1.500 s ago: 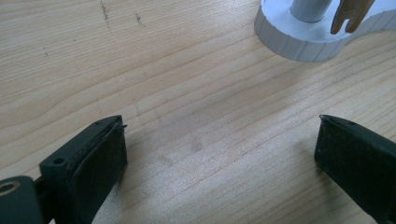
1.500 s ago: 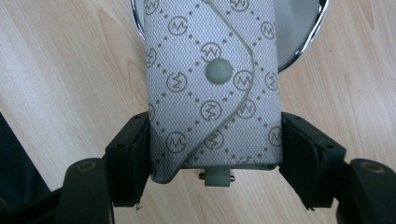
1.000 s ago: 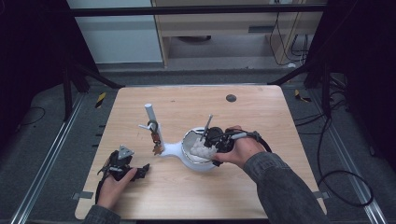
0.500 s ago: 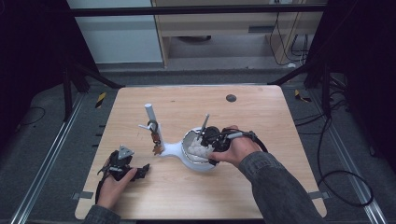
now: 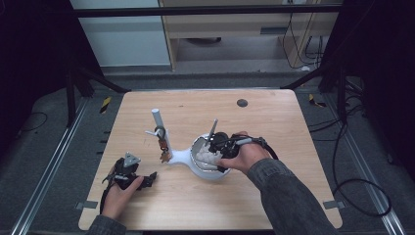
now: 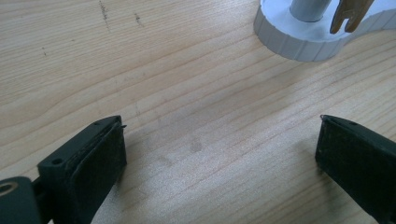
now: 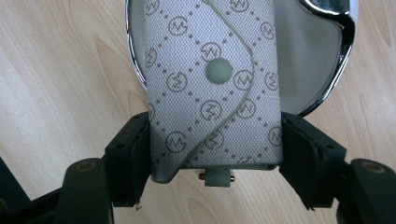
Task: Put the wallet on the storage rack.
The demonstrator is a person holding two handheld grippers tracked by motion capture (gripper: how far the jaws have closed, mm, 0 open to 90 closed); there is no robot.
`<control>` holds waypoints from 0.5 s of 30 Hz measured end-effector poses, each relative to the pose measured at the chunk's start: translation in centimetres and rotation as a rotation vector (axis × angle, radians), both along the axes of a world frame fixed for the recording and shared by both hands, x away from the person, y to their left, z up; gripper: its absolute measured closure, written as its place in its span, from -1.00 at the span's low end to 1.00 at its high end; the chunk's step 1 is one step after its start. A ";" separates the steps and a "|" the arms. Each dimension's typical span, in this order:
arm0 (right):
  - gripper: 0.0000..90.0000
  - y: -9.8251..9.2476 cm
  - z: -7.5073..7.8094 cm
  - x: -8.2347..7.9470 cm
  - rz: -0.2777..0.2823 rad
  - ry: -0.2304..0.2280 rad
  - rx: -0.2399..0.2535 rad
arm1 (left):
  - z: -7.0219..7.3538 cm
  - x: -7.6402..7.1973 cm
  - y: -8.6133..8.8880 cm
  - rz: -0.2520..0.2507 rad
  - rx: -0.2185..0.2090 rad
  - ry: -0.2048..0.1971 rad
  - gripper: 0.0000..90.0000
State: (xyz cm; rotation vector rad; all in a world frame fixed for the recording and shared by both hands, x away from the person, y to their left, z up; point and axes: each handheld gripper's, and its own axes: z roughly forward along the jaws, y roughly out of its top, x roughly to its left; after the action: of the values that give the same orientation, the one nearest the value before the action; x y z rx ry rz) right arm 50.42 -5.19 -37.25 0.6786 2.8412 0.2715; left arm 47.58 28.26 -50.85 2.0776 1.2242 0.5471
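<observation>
Holding a grey monogrammed pouch [image 7: 212, 88] in my right tool [image 7: 215, 151], both jaws pressed on its sides, I have its long axis running straight ahead over the chrome-rimmed dish [image 7: 334, 60]. Its flap is snapped shut. The dish probably joins the white stand [image 5: 172, 155] on the table [image 5: 274, 117]. My left tool [image 6: 219, 154] rests spread, empty, well apart.

Bare table [image 5: 274, 122] beyond the white stand [image 5: 182, 157] lies open.
</observation>
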 end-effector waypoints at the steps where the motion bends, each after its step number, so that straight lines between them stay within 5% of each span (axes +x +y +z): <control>1: -0.31 0.0 0.0 0.0 0.001 -0.001 0.001 | 0.0 0.0 0.0 0.000 0.000 0.000 -0.97; 15: -0.31 0.4 -0.2 0.3 -0.010 -0.011 -0.011 | 0.0 0.0 0.0 0.000 -0.002 -0.001 -0.97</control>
State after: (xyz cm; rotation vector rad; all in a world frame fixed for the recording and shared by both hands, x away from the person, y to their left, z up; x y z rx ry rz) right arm 50.70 -4.75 -37.44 0.6872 2.8260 0.2568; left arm 47.59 28.24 -50.86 2.0753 1.2240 0.5461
